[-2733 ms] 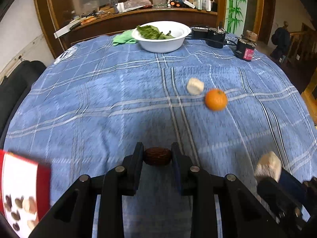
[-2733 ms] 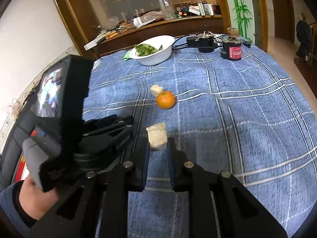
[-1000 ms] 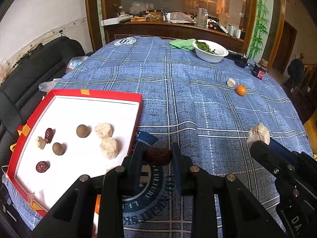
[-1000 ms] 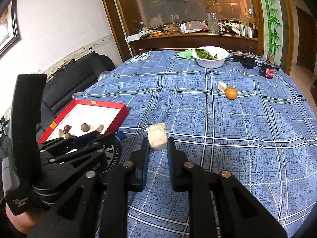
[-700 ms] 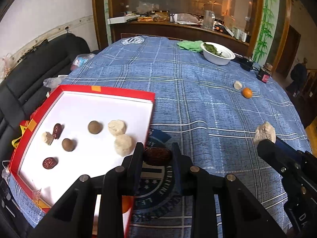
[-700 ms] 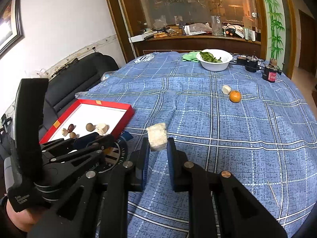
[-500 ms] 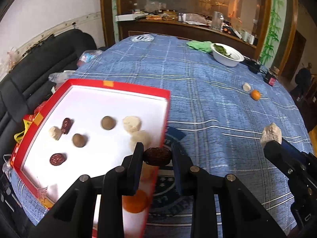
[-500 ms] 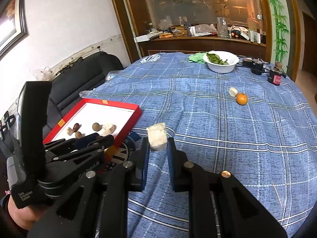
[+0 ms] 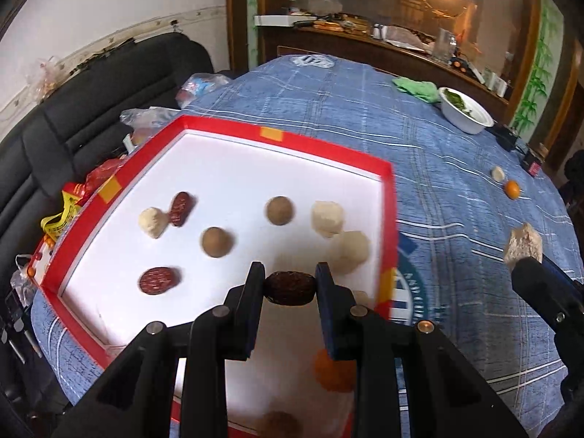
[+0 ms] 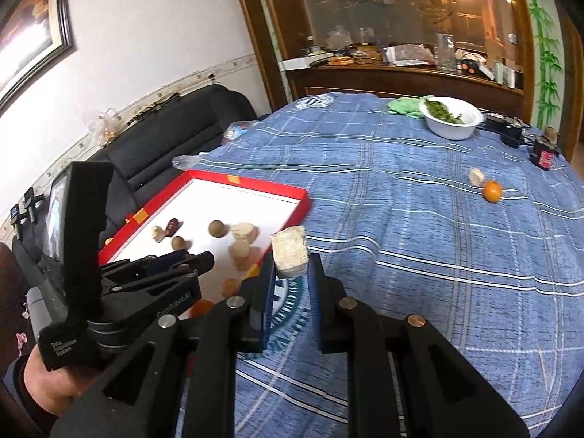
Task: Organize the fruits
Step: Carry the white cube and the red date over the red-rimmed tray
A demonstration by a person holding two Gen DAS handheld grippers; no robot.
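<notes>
My left gripper (image 9: 290,286) is shut on a dark red date (image 9: 290,288) and holds it above the red-rimmed white tray (image 9: 325,148). The tray holds two dates, two brown round fruits (image 9: 279,210), several pale chunks (image 9: 327,218) and an orange fruit (image 9: 334,372). My right gripper (image 10: 290,261) is shut on a pale white chunk (image 10: 289,250), above the blue cloth just right of the tray (image 10: 255,184). An orange (image 10: 491,191) and a pale piece (image 10: 475,176) lie on the far right of the table.
A white bowl of greens (image 10: 452,118) and a green cloth (image 10: 403,105) sit at the far table edge, with black devices (image 10: 545,151) to the right. A black sofa (image 9: 91,109) with plastic bags flanks the table's left side.
Both grippers have moved left from the table's middle toward the tray, each keeping its piece. The left gripper now hangs over the tray's inside.
</notes>
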